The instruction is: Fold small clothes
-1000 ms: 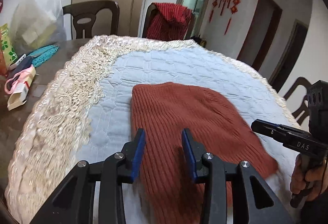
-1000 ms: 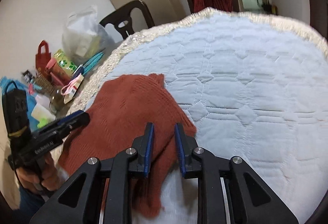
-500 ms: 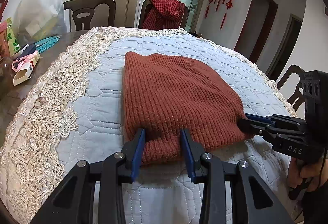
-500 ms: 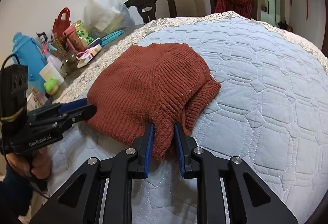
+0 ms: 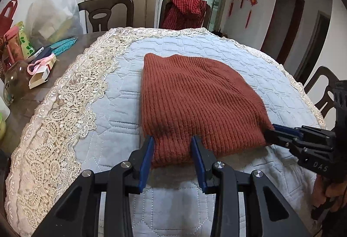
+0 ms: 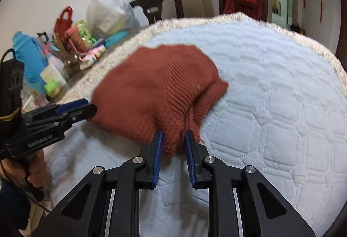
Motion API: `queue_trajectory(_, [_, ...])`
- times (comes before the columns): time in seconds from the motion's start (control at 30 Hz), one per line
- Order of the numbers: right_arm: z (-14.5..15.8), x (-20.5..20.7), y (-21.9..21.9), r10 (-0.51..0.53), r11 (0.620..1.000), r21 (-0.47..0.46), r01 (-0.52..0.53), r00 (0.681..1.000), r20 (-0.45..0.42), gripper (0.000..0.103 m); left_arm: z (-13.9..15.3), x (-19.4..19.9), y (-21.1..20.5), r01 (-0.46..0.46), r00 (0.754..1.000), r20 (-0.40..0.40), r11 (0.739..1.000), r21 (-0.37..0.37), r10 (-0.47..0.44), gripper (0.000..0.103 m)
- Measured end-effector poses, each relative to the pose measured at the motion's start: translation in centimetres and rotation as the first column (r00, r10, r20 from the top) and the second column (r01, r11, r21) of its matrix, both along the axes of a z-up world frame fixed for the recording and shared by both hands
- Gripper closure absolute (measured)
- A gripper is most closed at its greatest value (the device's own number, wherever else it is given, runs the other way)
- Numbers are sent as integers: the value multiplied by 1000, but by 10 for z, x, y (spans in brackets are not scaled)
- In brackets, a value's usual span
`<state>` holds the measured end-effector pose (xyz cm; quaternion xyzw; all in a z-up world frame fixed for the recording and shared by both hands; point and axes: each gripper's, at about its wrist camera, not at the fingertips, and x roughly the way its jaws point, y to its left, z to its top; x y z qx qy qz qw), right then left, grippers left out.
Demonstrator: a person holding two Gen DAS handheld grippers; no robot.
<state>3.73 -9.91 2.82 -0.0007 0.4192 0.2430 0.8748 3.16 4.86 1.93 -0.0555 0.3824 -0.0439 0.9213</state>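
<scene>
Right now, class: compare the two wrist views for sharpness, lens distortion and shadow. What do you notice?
Left wrist view: sharp; knit ribs of the rust sweater and the lace trim read clearly; the fisheye bows the door frames; soft shadow under the near hem. Right wrist view: motion-blurred across sweater and clutter, with dark vignetted corners.

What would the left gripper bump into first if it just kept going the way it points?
Nothing new: the left gripper already has the rust knit garment between its jaws, so it would only push further into it.

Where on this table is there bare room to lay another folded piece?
Free: the quilted cover on the rust knit garment's side away from the clutter, and the strip between it and the lace border. Crowded: the bare tabletop with bags and bottles.
</scene>
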Motion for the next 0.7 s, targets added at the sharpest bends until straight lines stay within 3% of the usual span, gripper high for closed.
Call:
queue_trajectory(0.23, [18, -10, -5, -5, 1000, 30, 4, 999, 48, 82, 10, -7, 2, -24, 999, 27, 1000, 19, 23, 65])
queue_trajectory(0.43, [27, 7, 1, -26, 999, 45, 22, 996, 90, 82, 18, 15, 1, -43, 997, 68, 998, 39, 40, 65])
queue_trajectory(0.6, [4, 30, 2, -38, 998, 42, 38, 999, 7, 82, 3, 29, -6, -42, 999, 32, 998, 53, 41, 62])
queue_trajectory(0.7, [10, 24, -2, -43, 998, 51, 42, 999, 16, 82, 6, 25, -6, -41, 999, 29, 998, 44, 40, 62])
